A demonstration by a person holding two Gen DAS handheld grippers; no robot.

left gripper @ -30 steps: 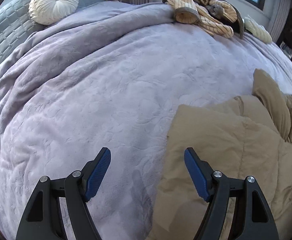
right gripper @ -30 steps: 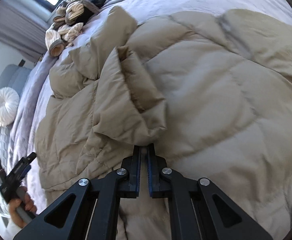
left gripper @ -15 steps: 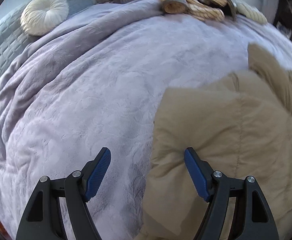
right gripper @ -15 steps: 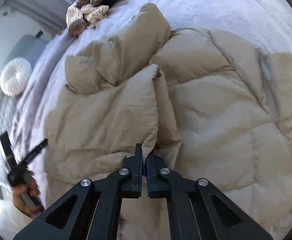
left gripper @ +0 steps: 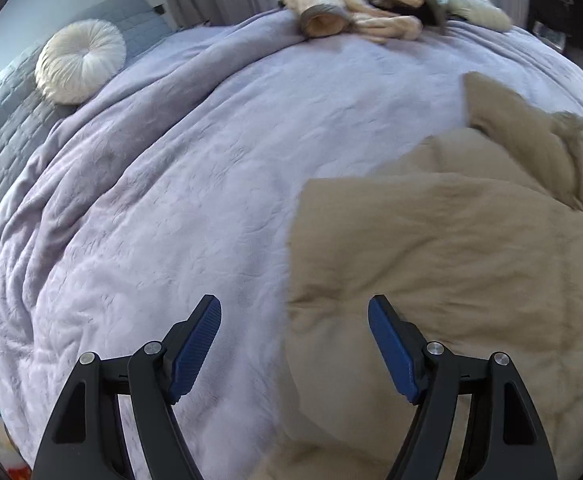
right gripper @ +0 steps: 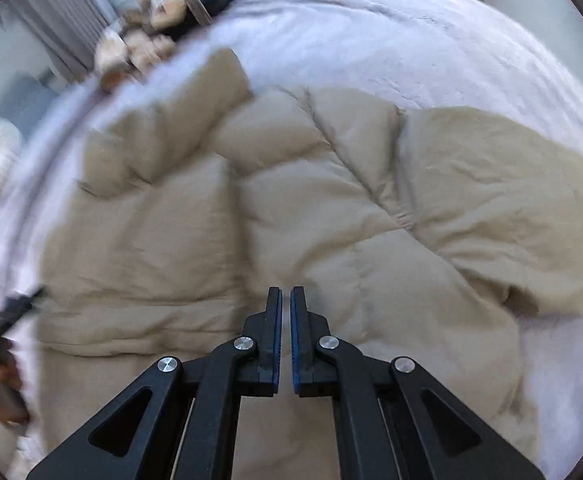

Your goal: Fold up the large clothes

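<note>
A lilac blanket (left gripper: 195, 184) is covering the bed, and a tan puffer jacket (right gripper: 331, 216) is lying spread across it. Your left gripper (left gripper: 294, 338) is hovering with its jaws wide apart and empty, above the jacket's left edge where it meets the blanket. Your right gripper (right gripper: 286, 334) is hanging over the jacket's middle, jaws nearly together, gripping nothing.

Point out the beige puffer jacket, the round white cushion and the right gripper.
beige puffer jacket (right gripper: 331, 208), right wrist view, quilted middle.
round white cushion (left gripper: 80, 61), left wrist view, pleated face.
right gripper (right gripper: 286, 300), right wrist view, between fingertips.
</note>
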